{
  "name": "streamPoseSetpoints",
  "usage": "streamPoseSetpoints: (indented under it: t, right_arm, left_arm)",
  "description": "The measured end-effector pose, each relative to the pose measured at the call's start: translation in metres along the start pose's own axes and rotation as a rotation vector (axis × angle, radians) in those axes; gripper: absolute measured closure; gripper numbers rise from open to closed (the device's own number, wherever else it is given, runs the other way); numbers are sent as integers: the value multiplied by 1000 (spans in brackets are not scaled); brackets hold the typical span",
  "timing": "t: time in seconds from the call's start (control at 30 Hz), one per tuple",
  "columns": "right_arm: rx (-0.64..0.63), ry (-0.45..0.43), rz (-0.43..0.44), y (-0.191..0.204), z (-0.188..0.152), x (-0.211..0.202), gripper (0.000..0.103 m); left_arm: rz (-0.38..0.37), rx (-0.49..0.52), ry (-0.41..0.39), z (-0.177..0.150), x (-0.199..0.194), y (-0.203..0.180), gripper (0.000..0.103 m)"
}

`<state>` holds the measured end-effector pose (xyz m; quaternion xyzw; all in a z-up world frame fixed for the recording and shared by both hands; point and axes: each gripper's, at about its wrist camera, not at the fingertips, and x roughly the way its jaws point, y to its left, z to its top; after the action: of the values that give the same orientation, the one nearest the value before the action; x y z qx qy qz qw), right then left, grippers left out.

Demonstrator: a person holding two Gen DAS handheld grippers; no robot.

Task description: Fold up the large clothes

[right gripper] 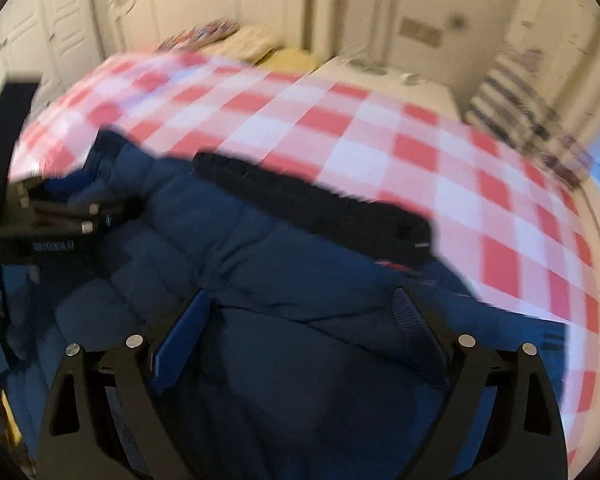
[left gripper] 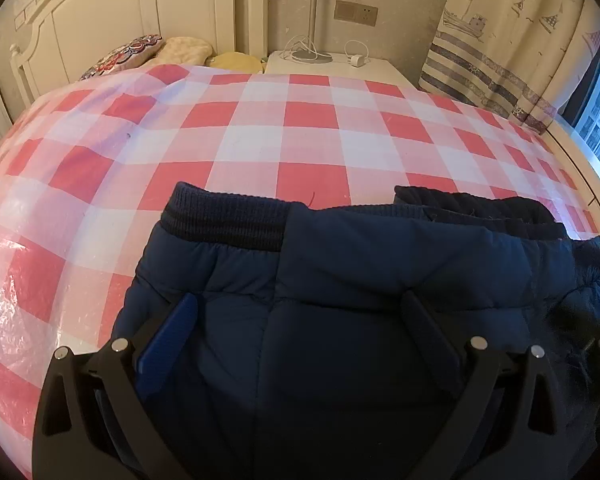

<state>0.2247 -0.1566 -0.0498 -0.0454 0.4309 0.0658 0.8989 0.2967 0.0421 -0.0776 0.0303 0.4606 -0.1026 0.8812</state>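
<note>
A bed point(left gripper: 260, 128) under a red-and-white checked cover, itself sheeted in clear crinkled plastic, is filling most of both views, with a white headboard point(left gripper: 100, 20) rising behind it. A navy padded jacket point(left gripper: 340, 300) is lying on the near part of the bed, its ribbed knit hem point(left gripper: 224, 220) turned toward the headboard and a darker black-lined part point(right gripper: 320, 204) showing along its far edge. To the right, a curtain point(left gripper: 512, 52) printed with boats and stripes is hanging beside a bright window, and a white nightstand point(left gripper: 324, 66) is standing between it and the bed, carrying a lamp base and a white charger cable. Cushions point(left gripper: 140, 54) are sitting against the headboard. The left hand-held gripper point(left gripper: 300, 312) is hanging over the jacket with its jaws spread wide and released, nothing pinched between them. The right hand-held gripper point(right gripper: 304, 308), seen in a motion-blurred view, is likewise standing released above the quilted fabric, jaws wide apart; the left one is appearing at that view's left edge, low against the jacket.
</note>
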Motion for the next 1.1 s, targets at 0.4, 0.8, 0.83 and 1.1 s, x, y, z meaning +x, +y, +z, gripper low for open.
streamPoseSetpoints:
  t: [0.4, 0.8, 0.83, 1.1]
  right_arm:
    - [312, 28, -36, -113, -36, 17, 6]
    - [310, -50, -28, -87, -28, -26, 7]
    - [260, -76, -19, -73, -25, -37, 7]
    - [-172, 43, 14, 53, -41, -32, 6]
  left_arm:
    - [6, 2, -1, -1, 0, -1, 2]
    - [0, -30, -24, 0, -25, 1, 2]
    - [-18, -32, -45, -2, -34, 0, 2]
    - [-10, 204, -95, -37, -57, -75, 2]
